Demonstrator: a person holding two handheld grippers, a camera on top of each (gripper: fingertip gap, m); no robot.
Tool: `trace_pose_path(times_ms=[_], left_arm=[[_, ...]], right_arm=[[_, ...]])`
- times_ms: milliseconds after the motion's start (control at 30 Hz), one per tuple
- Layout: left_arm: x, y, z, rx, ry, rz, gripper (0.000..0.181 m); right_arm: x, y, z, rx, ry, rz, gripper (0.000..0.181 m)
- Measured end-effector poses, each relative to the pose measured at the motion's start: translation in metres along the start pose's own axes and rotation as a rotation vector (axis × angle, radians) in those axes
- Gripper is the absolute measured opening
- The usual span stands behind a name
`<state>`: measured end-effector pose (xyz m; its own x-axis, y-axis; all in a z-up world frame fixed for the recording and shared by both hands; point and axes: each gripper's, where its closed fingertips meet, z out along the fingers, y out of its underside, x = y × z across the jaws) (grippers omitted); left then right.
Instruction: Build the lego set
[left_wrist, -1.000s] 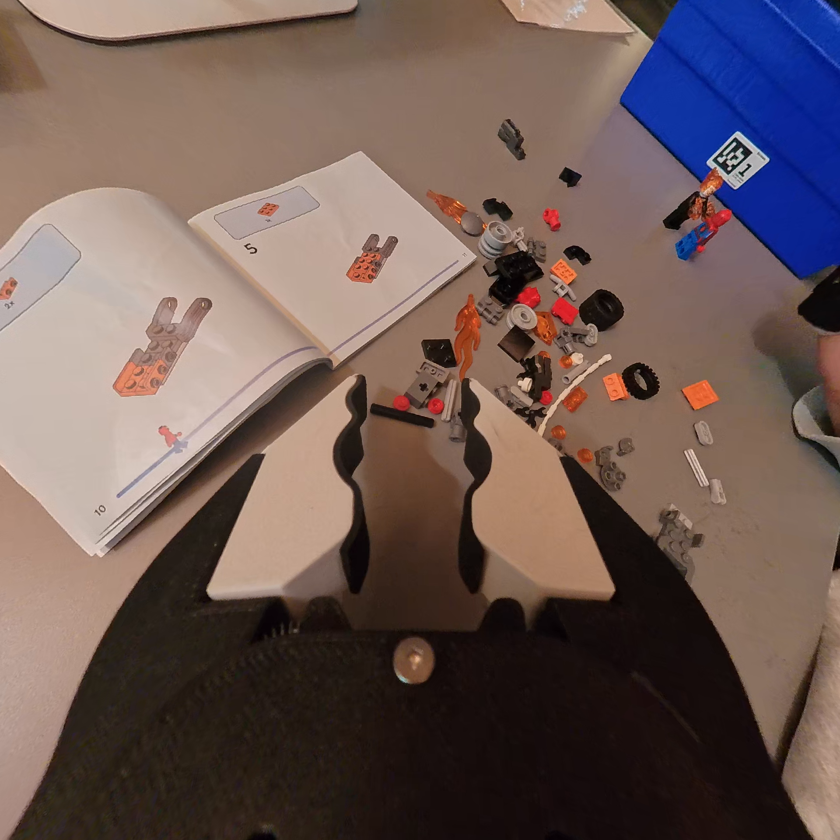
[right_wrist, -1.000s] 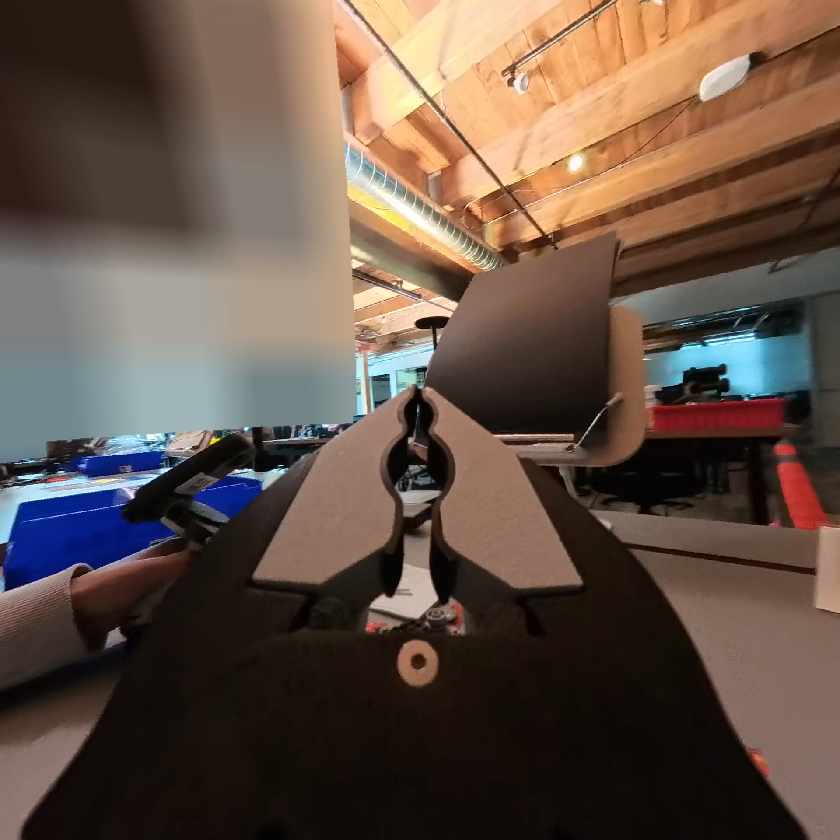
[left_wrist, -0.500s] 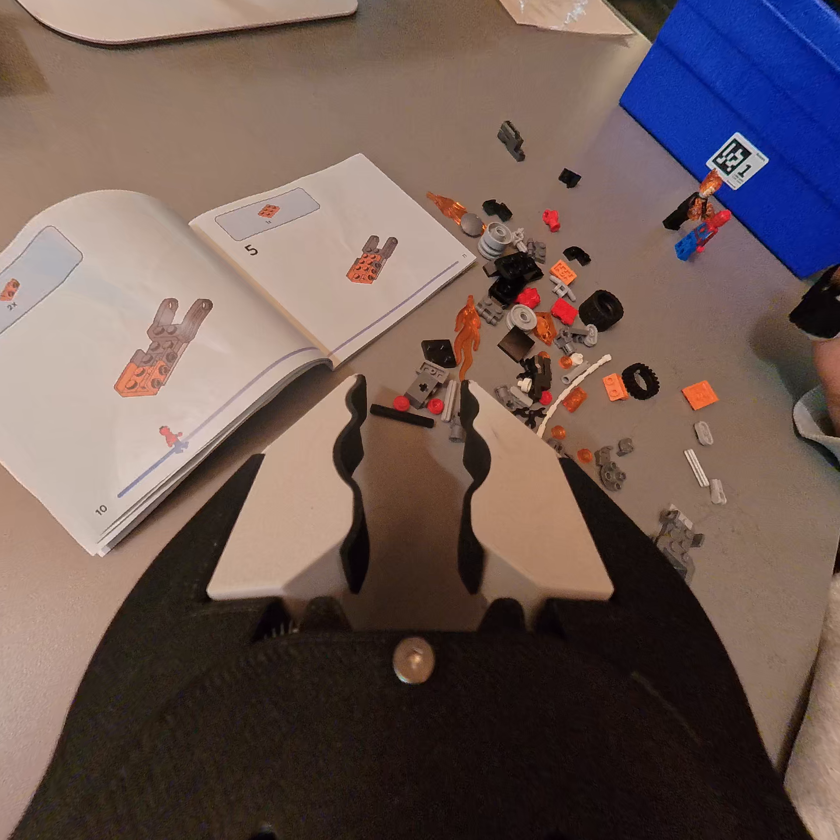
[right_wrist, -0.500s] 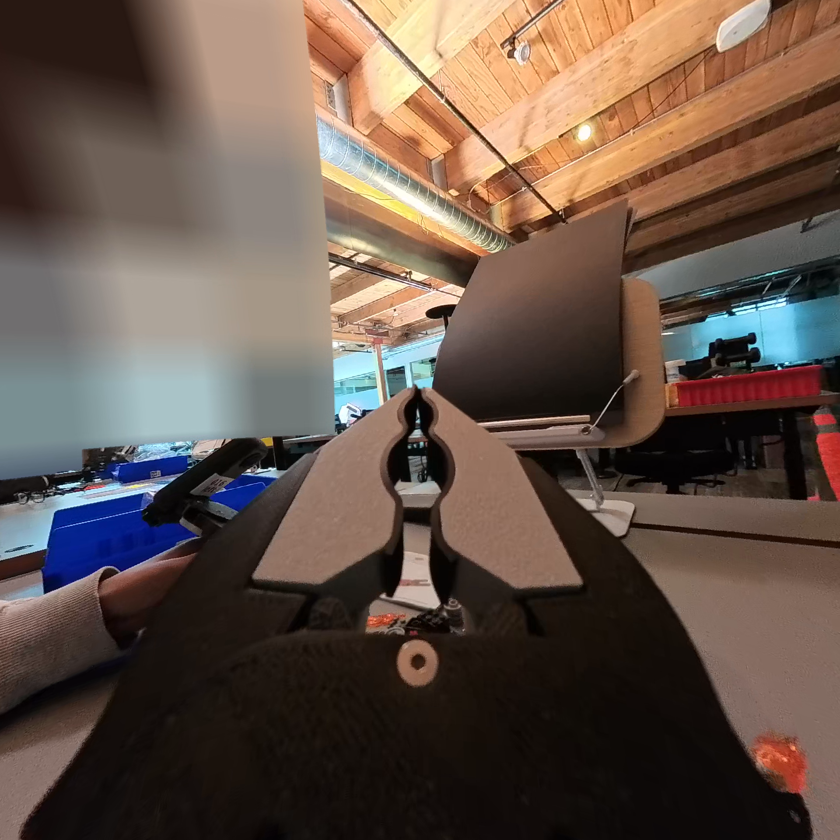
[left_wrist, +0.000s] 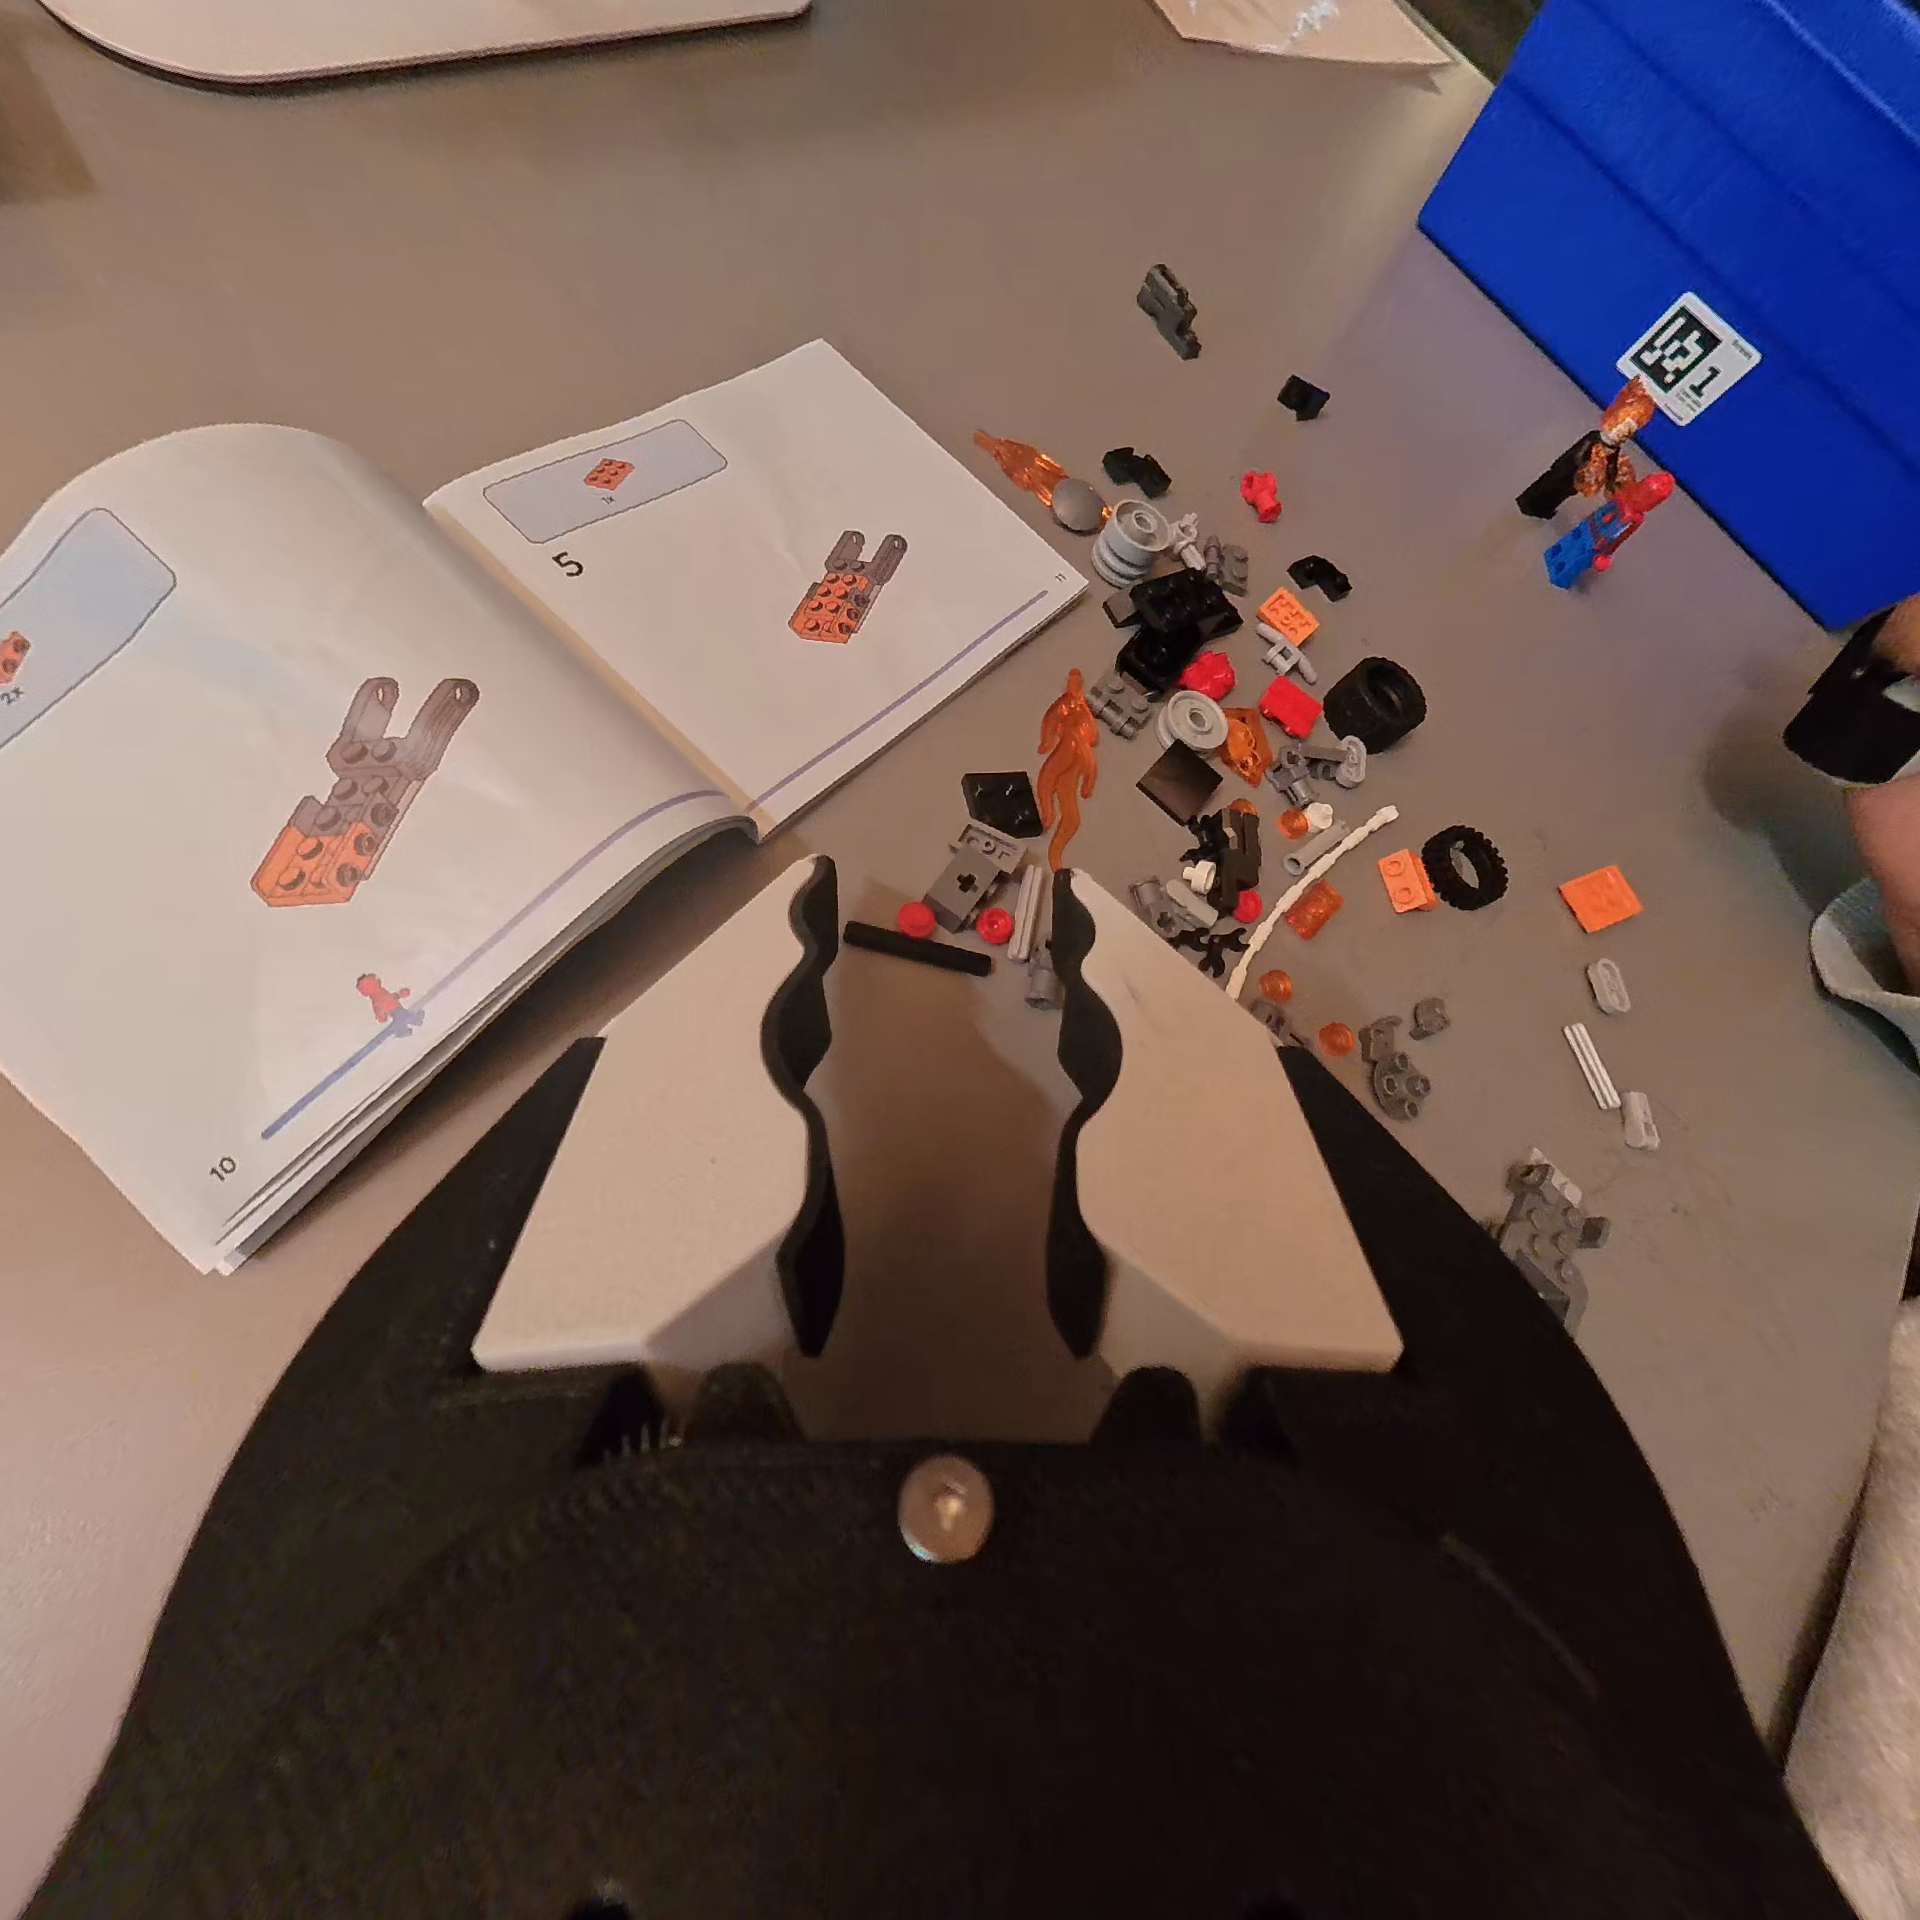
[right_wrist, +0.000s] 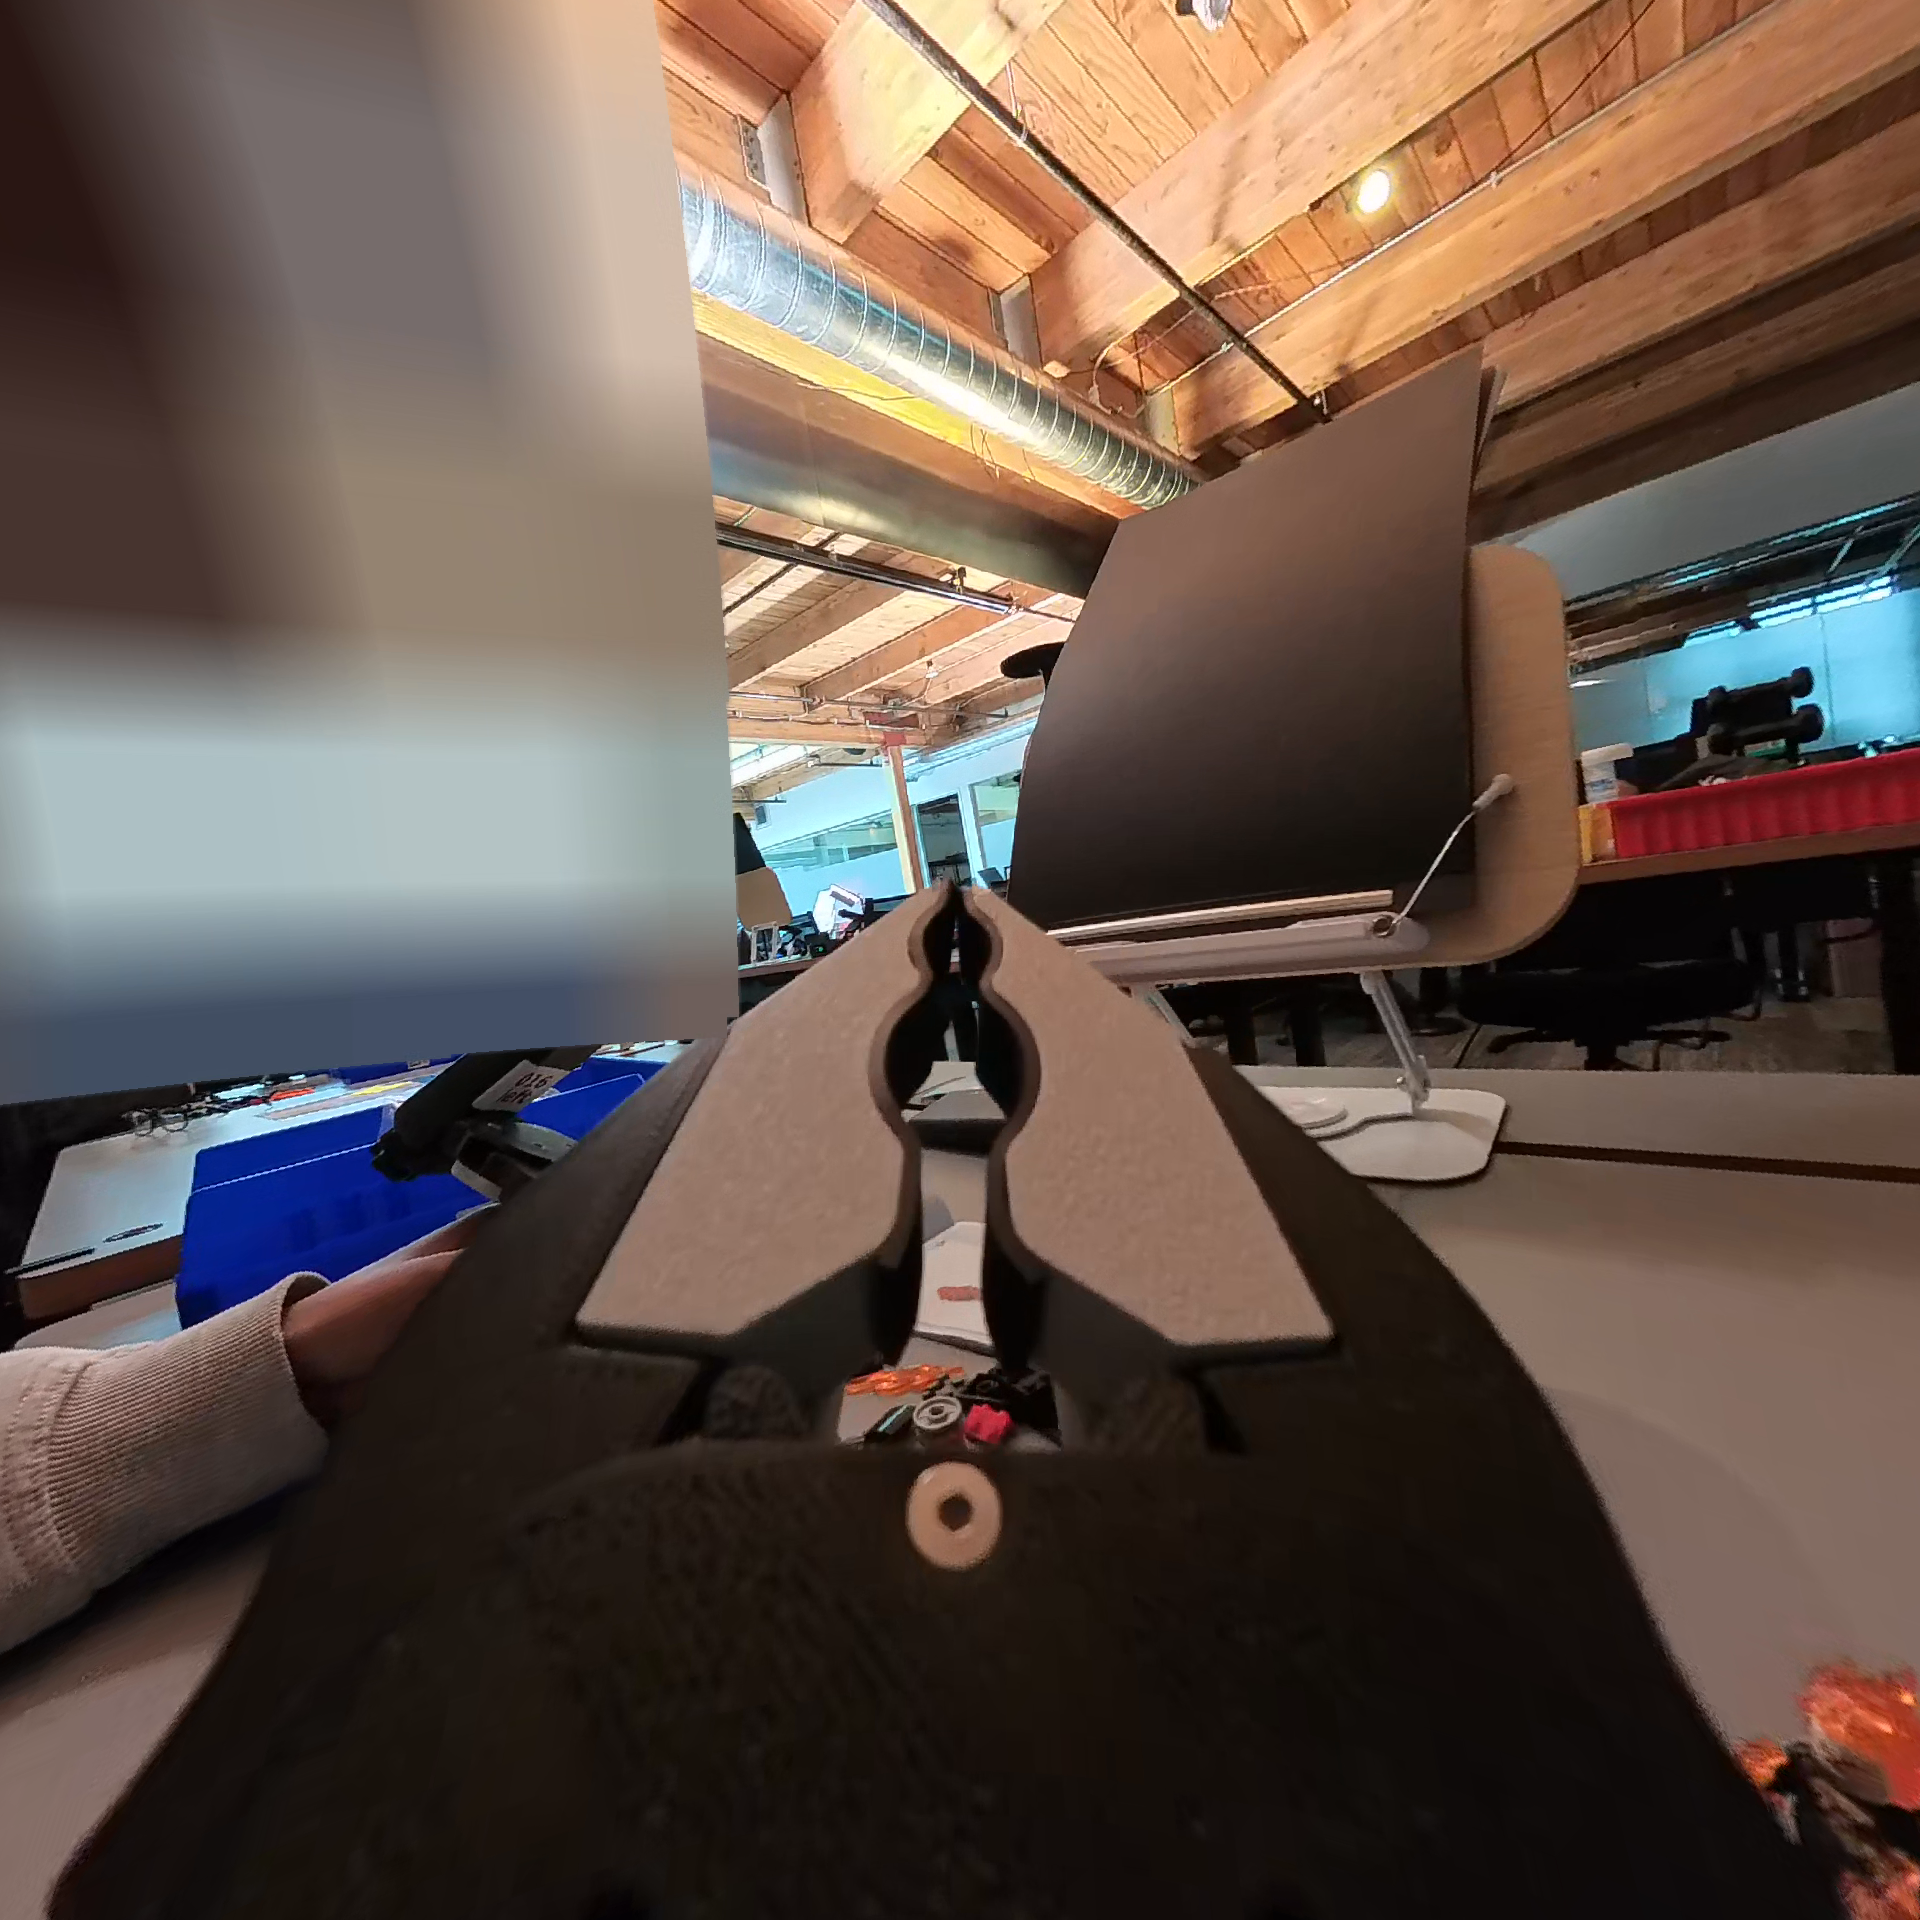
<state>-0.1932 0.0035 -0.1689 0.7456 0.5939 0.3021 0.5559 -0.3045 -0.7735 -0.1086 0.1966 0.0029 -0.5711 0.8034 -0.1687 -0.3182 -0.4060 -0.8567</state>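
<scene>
In the left wrist view my left gripper (left_wrist: 943, 883) is open and empty, held above the grey table (left_wrist: 727, 239). Just beyond its tips lie a black rod (left_wrist: 914, 949) and a spread of loose lego pieces (left_wrist: 1216, 727) in black, grey, red and orange. An open instruction booklet (left_wrist: 468, 727) lies to the left. Two small figures (left_wrist: 1600, 488) stand by a blue bin (left_wrist: 1745, 229). In the right wrist view my right gripper (right_wrist: 961, 902) is shut with nothing between the tips, pointing nearly level over the table. A few pieces (right_wrist: 951, 1403) show under its fingers.
A black panel on a wooden stand (right_wrist: 1299, 727) stands behind the right gripper. A person's sleeved hand (right_wrist: 156, 1434) holds the other gripper at the left of the right wrist view. An orange figure (right_wrist: 1849, 1735) shows blurred at the bottom right. Spacing between my two grippers at the tips: around 25 cm.
The right gripper has tilted downward, so the table, stand base and the pieces under it show more. The left gripper has barely moved and stays open.
</scene>
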Motion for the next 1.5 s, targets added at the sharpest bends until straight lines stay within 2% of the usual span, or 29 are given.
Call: trace_pose_path(times_ms=[1500], left_arm=[[0.001,0.003,0.002,-0.025,0.018,-0.023,0.044]], right_arm=[[-0.003,0.014,0.005,-0.072,-0.031,0.07,0.0]])
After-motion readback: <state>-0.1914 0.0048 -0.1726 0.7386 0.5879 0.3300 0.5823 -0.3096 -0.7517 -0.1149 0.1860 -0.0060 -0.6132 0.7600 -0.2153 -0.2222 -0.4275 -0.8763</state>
